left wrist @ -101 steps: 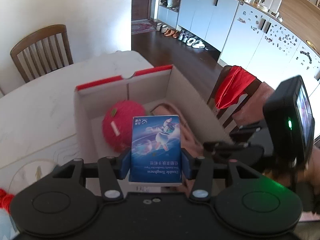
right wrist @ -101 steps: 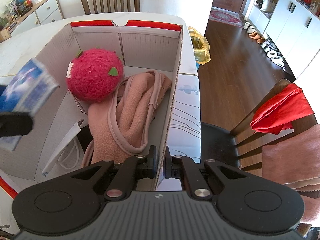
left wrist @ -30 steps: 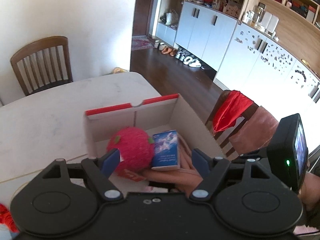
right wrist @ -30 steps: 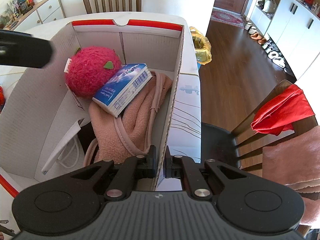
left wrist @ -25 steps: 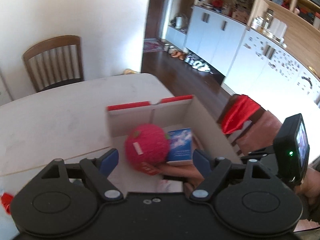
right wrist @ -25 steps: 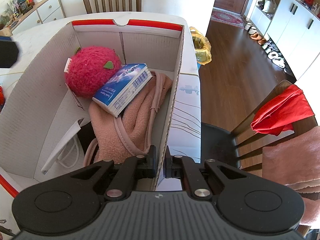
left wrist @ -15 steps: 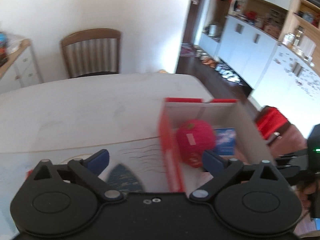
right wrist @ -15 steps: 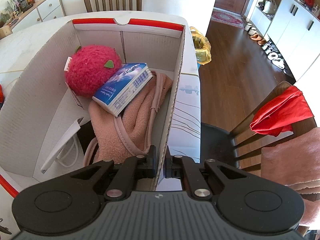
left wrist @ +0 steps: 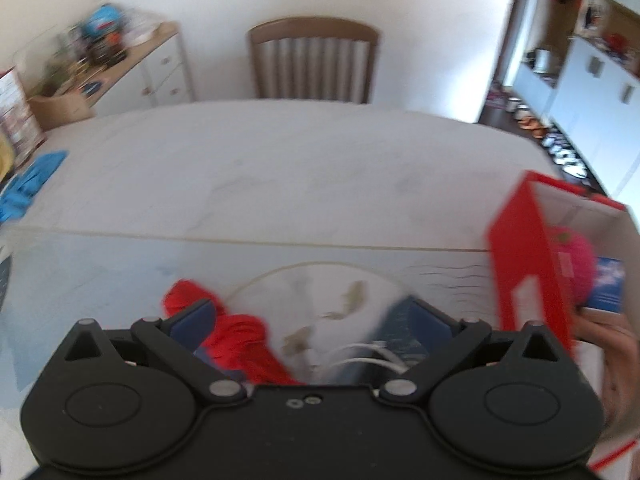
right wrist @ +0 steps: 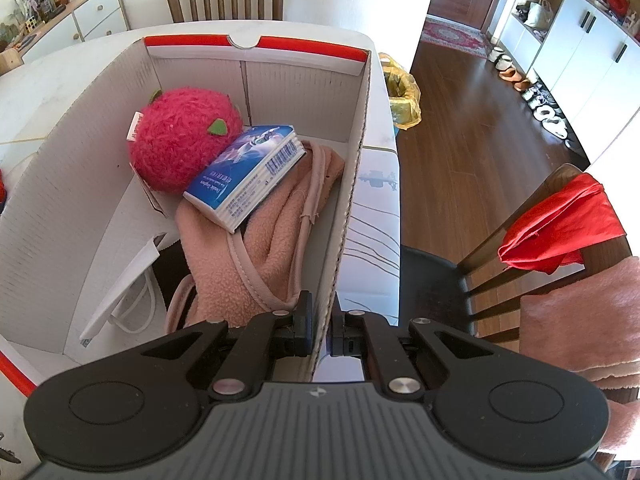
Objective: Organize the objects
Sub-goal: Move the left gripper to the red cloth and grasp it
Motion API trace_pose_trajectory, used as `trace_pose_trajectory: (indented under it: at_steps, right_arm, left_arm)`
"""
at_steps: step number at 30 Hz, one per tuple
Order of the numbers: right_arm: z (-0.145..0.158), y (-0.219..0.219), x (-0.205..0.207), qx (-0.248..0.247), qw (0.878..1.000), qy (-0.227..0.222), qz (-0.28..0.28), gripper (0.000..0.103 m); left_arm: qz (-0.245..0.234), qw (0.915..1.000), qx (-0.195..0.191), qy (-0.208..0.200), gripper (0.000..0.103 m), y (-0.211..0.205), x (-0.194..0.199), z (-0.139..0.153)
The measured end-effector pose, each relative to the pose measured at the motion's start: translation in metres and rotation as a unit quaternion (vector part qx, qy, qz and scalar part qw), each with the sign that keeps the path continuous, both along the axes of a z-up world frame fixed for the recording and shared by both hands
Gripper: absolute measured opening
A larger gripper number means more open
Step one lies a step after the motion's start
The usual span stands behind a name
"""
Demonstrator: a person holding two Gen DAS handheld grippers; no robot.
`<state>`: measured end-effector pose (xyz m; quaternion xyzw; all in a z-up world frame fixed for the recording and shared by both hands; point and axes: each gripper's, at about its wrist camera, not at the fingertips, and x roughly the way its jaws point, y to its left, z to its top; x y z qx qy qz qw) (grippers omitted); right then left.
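A red-and-white cardboard box (right wrist: pixel 352 184) stands on the table and holds a pink plush ball (right wrist: pixel 184 136), a blue tissue pack (right wrist: pixel 248 172) and a pink fleece garment (right wrist: pixel 272 240). My right gripper (right wrist: pixel 320 320) is shut on the box's right wall. My left gripper (left wrist: pixel 308 316) is open and empty above the table, left of the box (left wrist: pixel 524 264). A red cloth item (left wrist: pixel 236 328) and a dark blue object with a white cord (left wrist: pixel 404 332) lie under it.
A white marble table (left wrist: pixel 280 160) carries a blue cloth (left wrist: pixel 28 184) at its left edge. A wooden chair (left wrist: pixel 312 64) stands at the far side. Another chair with red cloth (right wrist: pixel 560 224) stands right of the box. A cabinet (left wrist: pixel 132 68) stands back left.
My left gripper has let go of the tissue pack into the box, drawn back and swung left over the table. The right gripper still holds the box wall.
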<state>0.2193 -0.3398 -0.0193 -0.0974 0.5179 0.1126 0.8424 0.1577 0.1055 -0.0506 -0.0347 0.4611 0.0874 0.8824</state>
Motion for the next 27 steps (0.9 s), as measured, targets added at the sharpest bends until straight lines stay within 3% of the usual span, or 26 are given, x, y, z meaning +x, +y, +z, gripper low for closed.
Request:
trace_pose_trajectory:
  at_steps: [6,18,22,27]
  right_arm:
    - [0.0,0.002,0.001,-0.003,1.0,0.001,0.001,0.006]
    - [-0.003,0.003,0.001,-0.005,1.0,0.007,-0.002,0.006]
    - [-0.004,0.004,0.0,-0.006,1.0,0.007,-0.003,0.006]
    - [-0.004,0.004,0.0,-0.006,1.0,0.008,-0.003,0.006]
  left_arm:
    - [0.054,0.998,0.009,0.032,0.101,0.028,0.011,-0.029]
    - [0.109,0.9918,0.022,0.063,0.101,0.051,0.023,-0.068]
    - [0.113,0.9908,0.026,0.07,0.097,0.052,0.022,-0.076]
    - [0.113,0.9904,0.025,0.076,0.083,0.055,0.02,-0.082]
